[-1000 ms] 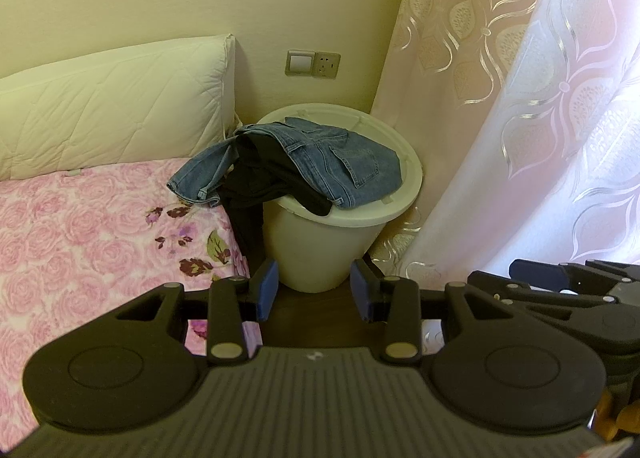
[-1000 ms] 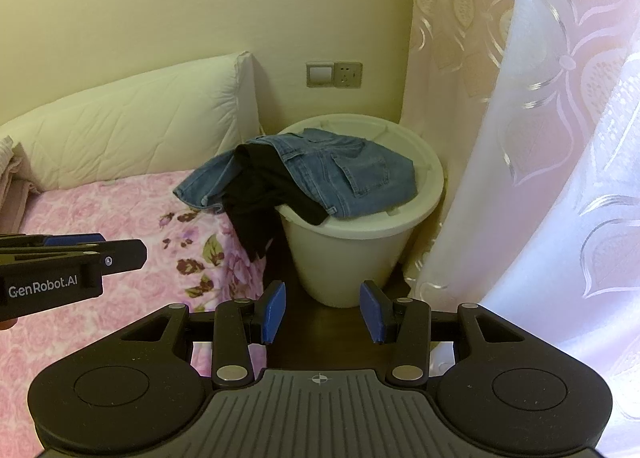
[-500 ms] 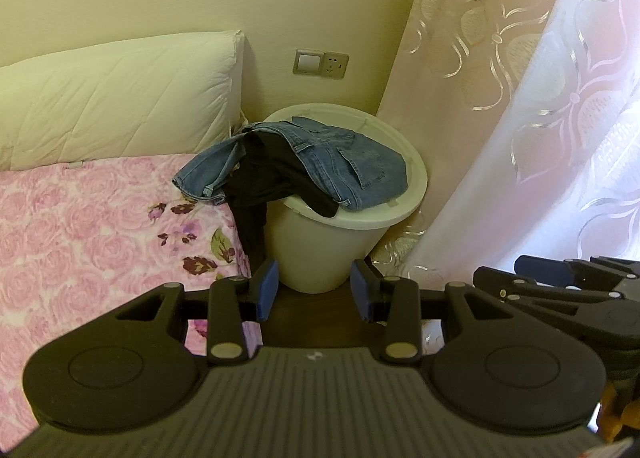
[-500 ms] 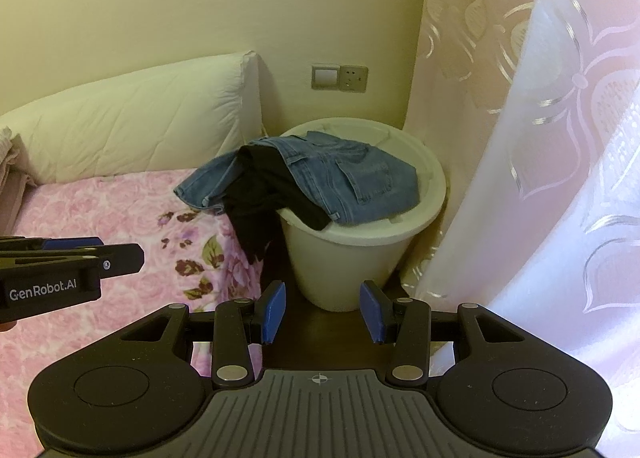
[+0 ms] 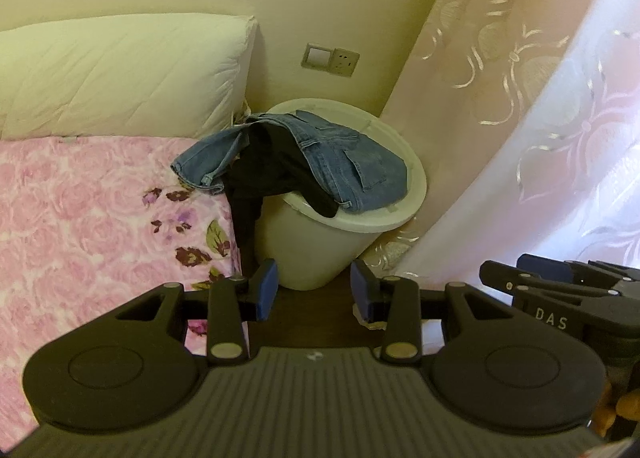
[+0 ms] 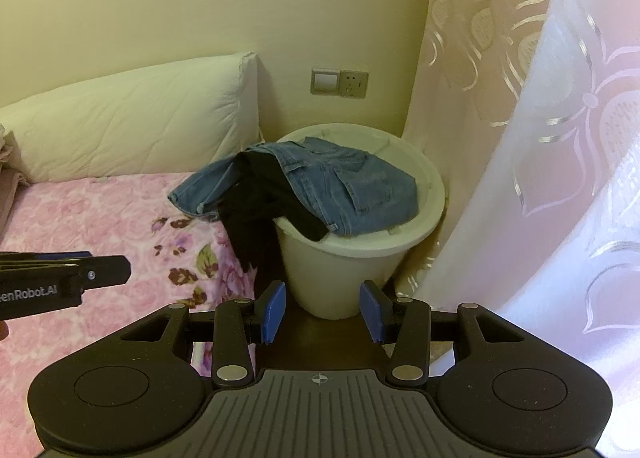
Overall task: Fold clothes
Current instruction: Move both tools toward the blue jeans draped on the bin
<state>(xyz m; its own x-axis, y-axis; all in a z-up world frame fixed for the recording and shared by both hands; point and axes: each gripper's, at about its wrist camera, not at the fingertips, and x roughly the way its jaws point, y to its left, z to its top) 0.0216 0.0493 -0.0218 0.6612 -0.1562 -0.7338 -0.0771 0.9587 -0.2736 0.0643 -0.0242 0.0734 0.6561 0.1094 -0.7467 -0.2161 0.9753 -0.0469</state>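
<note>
**Jeans and a black garment draped over the bin, both claws released**

The biggest things first: a pale yellow wall [image 6: 160, 10] is seen at the back, and a sheer pink curtain [image 6: 560, 138] with a shiny leaf pattern is hung down the whole right side. A bed [image 5: 72, 226] covered in a pink rose-print sheet is spread across the left, with a long white quilted pillow [image 5: 120, 74] propped against the wall at its head.

Squeezed into the corner between bed and curtain, a cream plastic bin [image 6: 340, 278] is stood on the dark floor. The clothes are found right there: a pair of blue jeans [image 6: 344, 186] is laid over the bin's top, with one leg stretched across onto the edge of the bed. A black garment [image 6: 260, 210] is tucked under the jeans and is left hanging down the gap between bed and bin.

A light switch and socket [image 6: 339, 82] are mounted on the wall just above the bin.

The left gripper [image 5: 314, 290] is held released, blue pads apart, nothing between them. The right gripper [image 6: 323, 312] is likewise held released and empty. Both are kept short of the bin and pointed down towards it, side by side, with neither touching the clothes.
</note>
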